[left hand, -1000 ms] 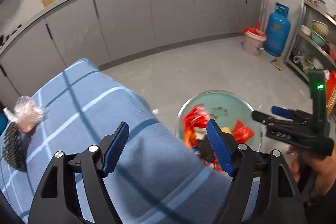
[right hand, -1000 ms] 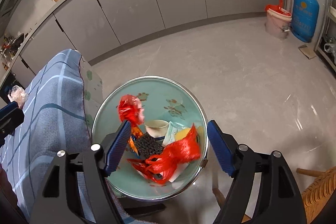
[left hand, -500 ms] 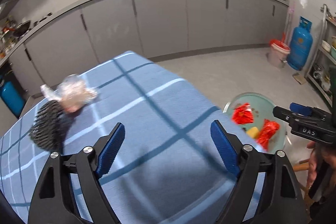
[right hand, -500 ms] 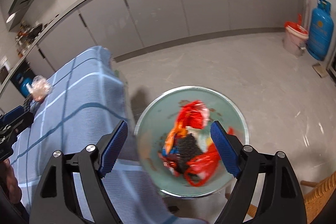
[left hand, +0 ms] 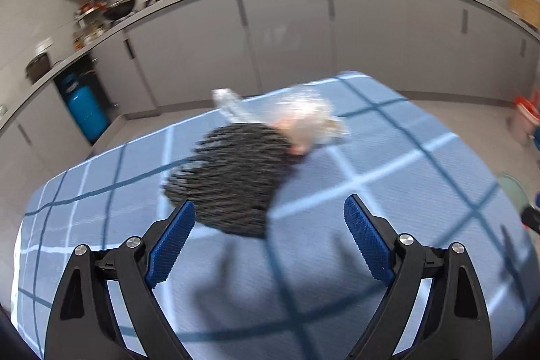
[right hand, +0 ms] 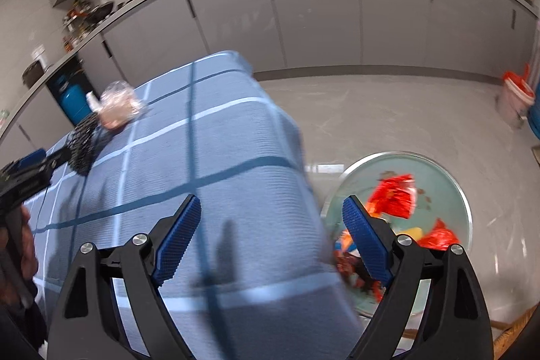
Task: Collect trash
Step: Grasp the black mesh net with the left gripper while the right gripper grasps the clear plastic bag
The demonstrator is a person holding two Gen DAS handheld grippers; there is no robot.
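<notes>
Two tools are seen, one per hand, each with blue ridged pads. On the left tool (left hand: 268, 230) the jaws are opening and nothing is held between them; it is aimed down at a black mesh pad (left hand: 233, 177) lying just ahead on the blue checked surface (left hand: 388, 164). A crumpled clear plastic bag (left hand: 303, 120) is pressed against the pad's far edge, so the two pieces could probably be taken in one reach. On the right tool (right hand: 271, 235) the jaws are also opening and empty; it is held over the surface's right-hand edge. Beyond that edge, lower down, a round bin (right hand: 462, 208) is set on the floor, with red wrappers (right hand: 393, 196) already inside. Bare cloth is left all around the remaining trash, and open floor is seen past the bin, so room for moving appears ample.
</notes>
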